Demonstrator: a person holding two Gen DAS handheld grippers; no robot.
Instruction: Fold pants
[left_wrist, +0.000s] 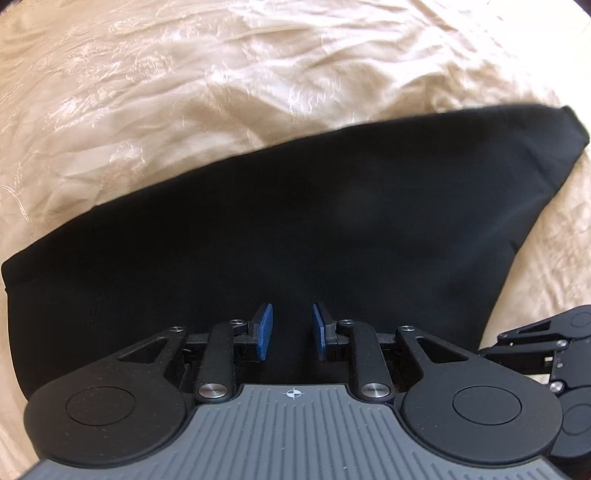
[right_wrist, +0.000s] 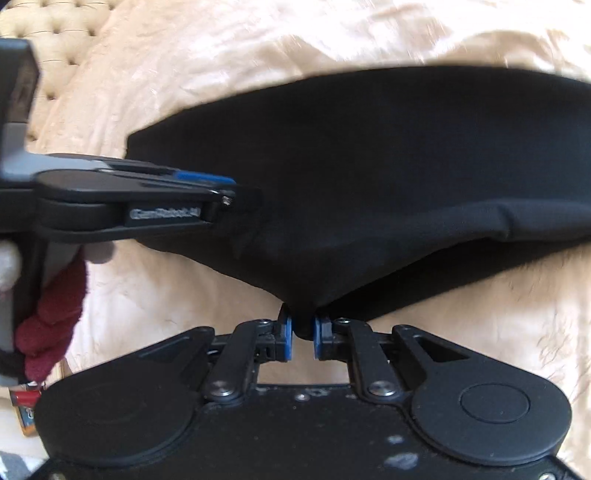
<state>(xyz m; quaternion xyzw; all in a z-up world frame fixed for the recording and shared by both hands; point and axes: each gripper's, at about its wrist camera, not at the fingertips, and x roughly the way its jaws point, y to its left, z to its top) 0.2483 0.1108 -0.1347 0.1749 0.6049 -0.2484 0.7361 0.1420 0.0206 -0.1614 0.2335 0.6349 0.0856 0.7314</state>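
Note:
Black pants (left_wrist: 295, 221) lie folded into a broad band across a cream bedspread (left_wrist: 166, 92). My left gripper (left_wrist: 292, 325) points steeply down onto them. Its blue pads (left_wrist: 264, 330) stand a little apart, with black cloth filling the gap, and it looks shut on a thick fold. In the right wrist view the left gripper (right_wrist: 232, 192) comes in from the left, with its tip at the near left edge of the pants (right_wrist: 369, 166). My right gripper (right_wrist: 303, 338) is shut on a bunched point of the pants' near edge, and the cloth is drawn up into a peak there.
A gloved hand with a dark red sleeve (right_wrist: 48, 317) holds the left gripper. A tufted cream headboard (right_wrist: 48, 22) shows at the top left. The wrinkled bedspread (right_wrist: 258, 44) spreads all round the pants. The right gripper's black linkage (left_wrist: 546, 350) sits close to the left gripper's right side.

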